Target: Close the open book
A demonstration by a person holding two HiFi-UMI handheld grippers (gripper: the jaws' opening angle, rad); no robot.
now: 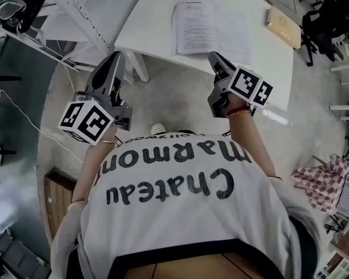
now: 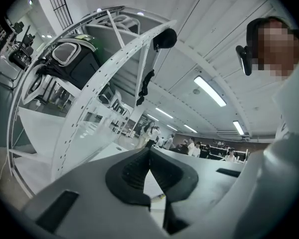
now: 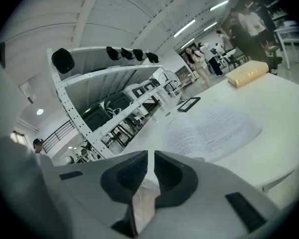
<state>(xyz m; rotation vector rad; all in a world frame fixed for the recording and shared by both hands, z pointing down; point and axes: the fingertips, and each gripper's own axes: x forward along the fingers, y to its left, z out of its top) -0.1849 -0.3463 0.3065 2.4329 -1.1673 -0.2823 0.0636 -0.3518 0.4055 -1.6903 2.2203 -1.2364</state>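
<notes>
Both pairs of jaws are pressed together, empty. We hold our right gripper (image 1: pixel 215 58) just short of the open book (image 1: pixel 212 28), which lies flat on the white table (image 1: pixel 151 28), spine running away from us. Our left gripper (image 1: pixel 114 58) is farther off, left of the table's corner.

White book (image 1: pixel 212 28), seemingly tan box (image 1: pixel 283 28)
</notes>
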